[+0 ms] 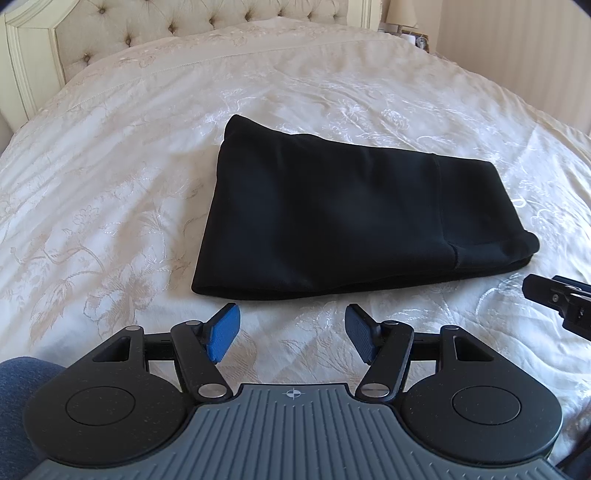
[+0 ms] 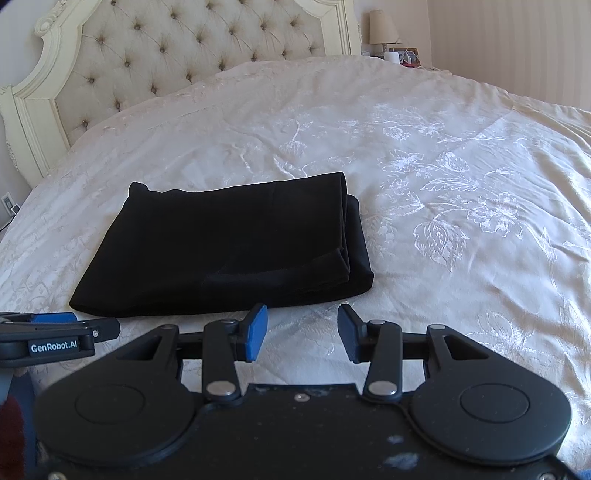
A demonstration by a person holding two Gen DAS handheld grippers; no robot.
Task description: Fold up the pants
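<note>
The black pants lie folded into a compact stack on the cream bedspread. They also show in the right wrist view, with layered edges at their right end. My left gripper is open and empty, just short of the stack's near edge. My right gripper is open and empty, near the stack's near right corner. The right gripper's tip shows at the right edge of the left wrist view. The left gripper shows at the left of the right wrist view.
A tufted cream headboard stands at the far end of the bed. A nightstand with a lamp and small items sits at the back right. The embroidered bedspread stretches wide to the right of the pants.
</note>
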